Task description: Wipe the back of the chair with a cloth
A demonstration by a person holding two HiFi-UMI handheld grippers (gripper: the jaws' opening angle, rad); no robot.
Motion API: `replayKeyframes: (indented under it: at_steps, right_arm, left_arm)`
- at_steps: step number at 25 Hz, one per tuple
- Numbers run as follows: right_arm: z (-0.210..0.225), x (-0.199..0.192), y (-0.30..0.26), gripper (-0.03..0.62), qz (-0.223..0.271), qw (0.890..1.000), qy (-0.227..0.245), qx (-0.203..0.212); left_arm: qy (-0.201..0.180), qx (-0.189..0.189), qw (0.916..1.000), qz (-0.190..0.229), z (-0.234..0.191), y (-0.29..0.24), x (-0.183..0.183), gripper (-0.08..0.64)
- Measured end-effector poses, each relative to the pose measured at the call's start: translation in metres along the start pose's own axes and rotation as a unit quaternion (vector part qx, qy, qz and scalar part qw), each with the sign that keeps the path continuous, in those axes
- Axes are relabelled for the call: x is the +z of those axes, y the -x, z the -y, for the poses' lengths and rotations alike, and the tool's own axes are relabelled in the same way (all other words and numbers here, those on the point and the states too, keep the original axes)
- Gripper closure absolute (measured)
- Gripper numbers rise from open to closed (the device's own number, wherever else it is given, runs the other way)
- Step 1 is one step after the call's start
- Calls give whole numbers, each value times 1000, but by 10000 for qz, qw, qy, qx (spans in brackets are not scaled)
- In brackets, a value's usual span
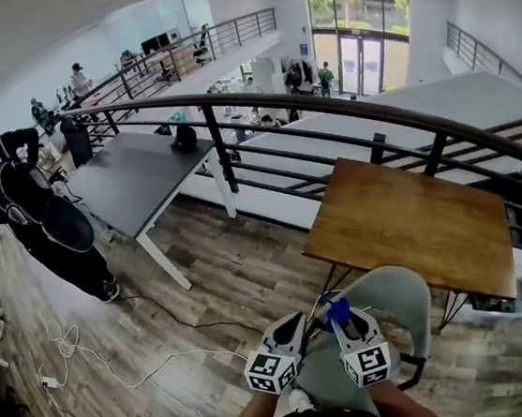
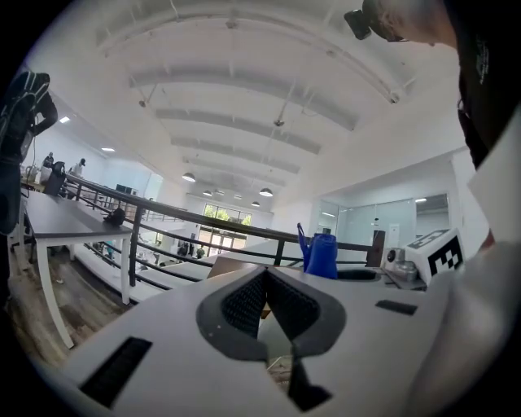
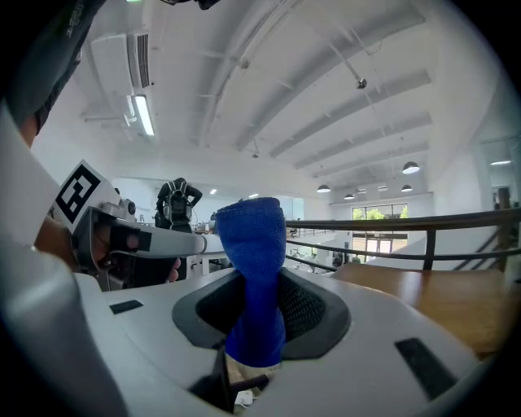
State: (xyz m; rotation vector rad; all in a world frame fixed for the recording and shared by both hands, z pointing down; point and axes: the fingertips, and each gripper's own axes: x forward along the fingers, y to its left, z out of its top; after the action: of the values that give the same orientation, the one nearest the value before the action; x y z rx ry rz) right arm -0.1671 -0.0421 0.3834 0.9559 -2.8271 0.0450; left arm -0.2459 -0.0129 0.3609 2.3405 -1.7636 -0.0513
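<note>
In the head view a grey-green chair (image 1: 396, 296) stands below me, its curved back toward the wooden table (image 1: 414, 222). Both grippers hover side by side just above the chair. My right gripper (image 1: 342, 323) is shut on a blue cloth (image 1: 338, 311). In the right gripper view the cloth (image 3: 256, 277) stands up in a roll from between the jaws of that gripper (image 3: 256, 338). My left gripper (image 1: 304, 328) is shut with nothing in it; its pads meet at the tips in the left gripper view (image 2: 265, 281), where the blue cloth (image 2: 322, 255) shows to the right.
A dark curved railing (image 1: 324, 110) runs behind the wooden table, with a drop to a lower floor beyond. A grey desk (image 1: 134, 176) stands at the left, with black garments (image 1: 46, 229) hung beside it. White cables (image 1: 70, 344) lie on the wood floor.
</note>
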Motion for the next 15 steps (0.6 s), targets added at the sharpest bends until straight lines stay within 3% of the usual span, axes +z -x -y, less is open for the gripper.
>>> replayKeyframes:
  at_steps: [6, 15]
  right_arm:
    - [9, -17, -5, 476, -264, 9985, -286, -376]
    - [40, -26, 9, 476, -436, 9953, -378, -773]
  left_arm:
    - [160, -237, 9996, -47, -16, -16, -7, 561]
    - [314, -636, 9971, -283, 7, -51, -20, 561]
